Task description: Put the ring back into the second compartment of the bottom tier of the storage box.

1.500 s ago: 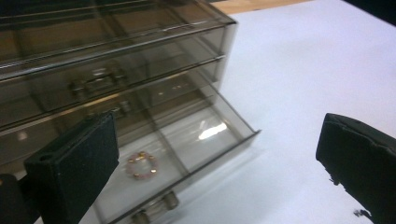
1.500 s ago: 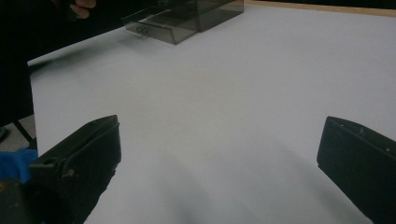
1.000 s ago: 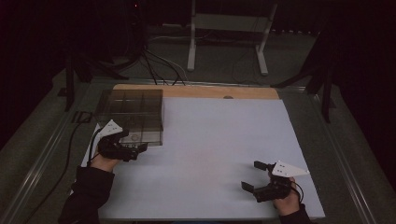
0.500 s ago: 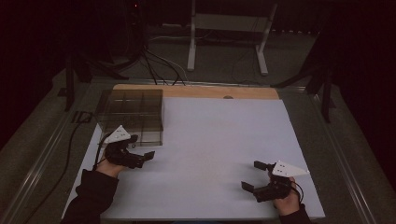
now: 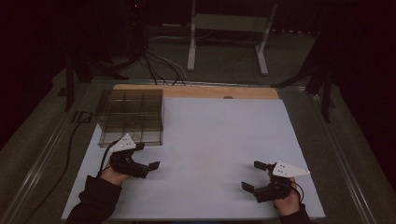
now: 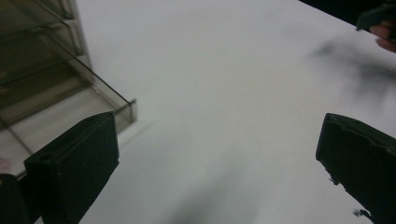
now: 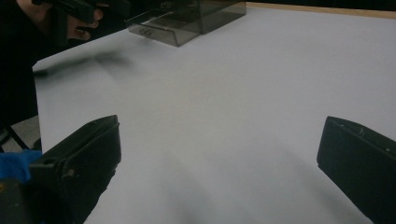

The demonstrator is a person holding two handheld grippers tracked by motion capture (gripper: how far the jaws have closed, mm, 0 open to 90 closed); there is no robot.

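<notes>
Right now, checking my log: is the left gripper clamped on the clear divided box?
No: the left gripper is open above the white mat, beside the clear divided box.

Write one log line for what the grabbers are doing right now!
left gripper: open, beside clear box | right gripper: open, above white table | holding: nothing

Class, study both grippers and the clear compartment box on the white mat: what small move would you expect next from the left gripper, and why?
Probably the left gripper eases forward to the clear compartment box. Its jaws stand wide open with nothing between them, and the box's near corner lies just beside it. The right gripper, also open, sits far across the white mat.
</notes>
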